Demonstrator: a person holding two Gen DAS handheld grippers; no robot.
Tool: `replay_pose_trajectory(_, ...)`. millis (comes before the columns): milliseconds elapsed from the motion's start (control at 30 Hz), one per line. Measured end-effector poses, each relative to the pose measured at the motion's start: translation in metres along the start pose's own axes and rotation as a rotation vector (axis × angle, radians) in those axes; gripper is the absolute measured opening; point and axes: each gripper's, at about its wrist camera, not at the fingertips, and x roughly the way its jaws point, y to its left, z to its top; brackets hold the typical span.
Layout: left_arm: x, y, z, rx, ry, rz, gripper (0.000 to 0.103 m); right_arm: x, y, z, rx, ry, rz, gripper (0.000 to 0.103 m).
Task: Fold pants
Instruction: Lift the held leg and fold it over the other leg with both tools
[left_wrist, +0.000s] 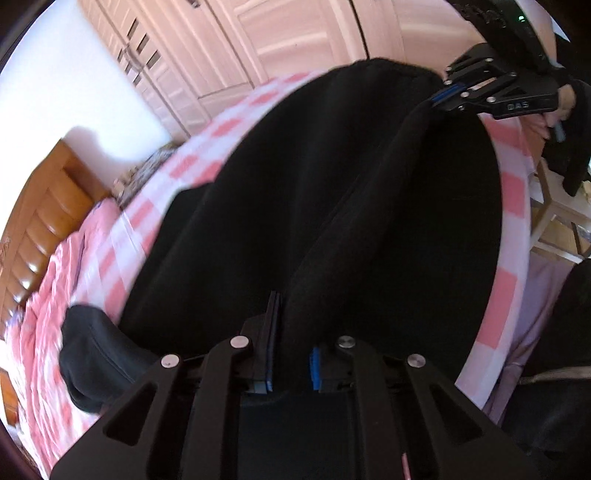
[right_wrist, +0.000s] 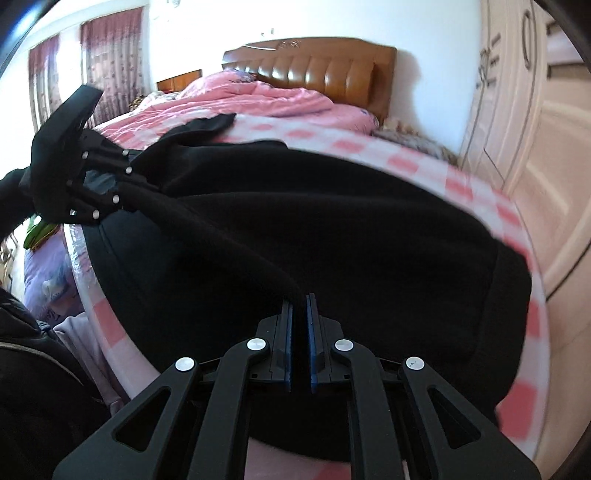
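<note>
Black pants (left_wrist: 351, 184) lie spread over a pink and white checked sheet (left_wrist: 192, 166) on the bed. My left gripper (left_wrist: 291, 321) is shut on a raised fold of the pants. My right gripper (right_wrist: 299, 306) is shut on the same edge further along, so a taut ridge of cloth runs between the two. The right gripper shows in the left wrist view (left_wrist: 439, 99) at the upper right. The left gripper shows in the right wrist view (right_wrist: 129, 192) at the left. The pants fill the middle of the right wrist view (right_wrist: 332, 229).
A pink quilt (right_wrist: 258, 99) and a brown headboard (right_wrist: 325, 70) lie at the bed's far end. Another dark garment (left_wrist: 92, 365) lies on the sheet near my left gripper. White wardrobe doors (right_wrist: 535, 147) stand beside the bed. A white stool (left_wrist: 554, 218) stands off the bed's edge.
</note>
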Motion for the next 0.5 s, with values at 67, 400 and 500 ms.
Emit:
replay_pose_trajectory(67, 0.007, 0.000, -0.003, -0.047, -0.007, 0.003, 0.017, 0.000, 0.004, -0.005, 0.037, 0.019, -0.016, 0.011)
replay_pose_trajectory(400, -0.031, 0.024, -0.008, -0.376, -0.136, -0.032, 0.097, -0.056, 0.005, -0.049, 0.375, -0.084, -0.124, 0.090)
replay_pose_trajectory(500, -0.026, 0.046, -0.016, -0.650, -0.083, -0.104, 0.101, -0.058, -0.014, -0.068, 0.591, -0.115, -0.057, 0.086)
